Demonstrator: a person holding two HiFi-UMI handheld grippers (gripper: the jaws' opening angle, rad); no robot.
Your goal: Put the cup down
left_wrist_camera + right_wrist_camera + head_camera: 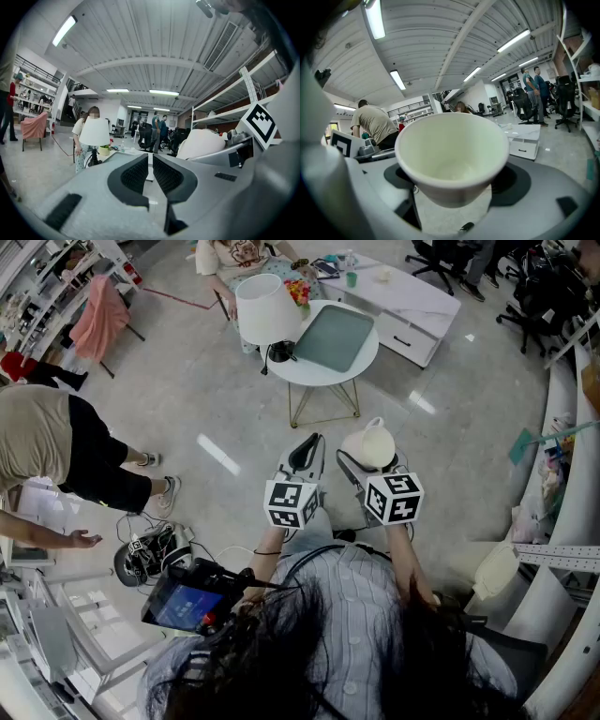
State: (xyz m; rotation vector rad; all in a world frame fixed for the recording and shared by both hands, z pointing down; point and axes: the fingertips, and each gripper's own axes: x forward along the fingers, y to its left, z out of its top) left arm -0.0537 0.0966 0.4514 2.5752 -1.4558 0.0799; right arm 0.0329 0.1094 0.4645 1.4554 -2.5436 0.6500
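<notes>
Right gripper point(372, 463) was seen spread to full width, its dark pads clamped on the cup point(452, 150). The cup was smooth, cream-white, round and tapered, its inside bare, with a loop handle seen in the head view. It was held in the air above glossy grey floor, short of the round white table point(302, 374). Left gripper point(150, 173) was nearly closed, its ribbed black pads a slit apart with nothing between. Black-and-white square markers were carried on both cubes.
</notes>
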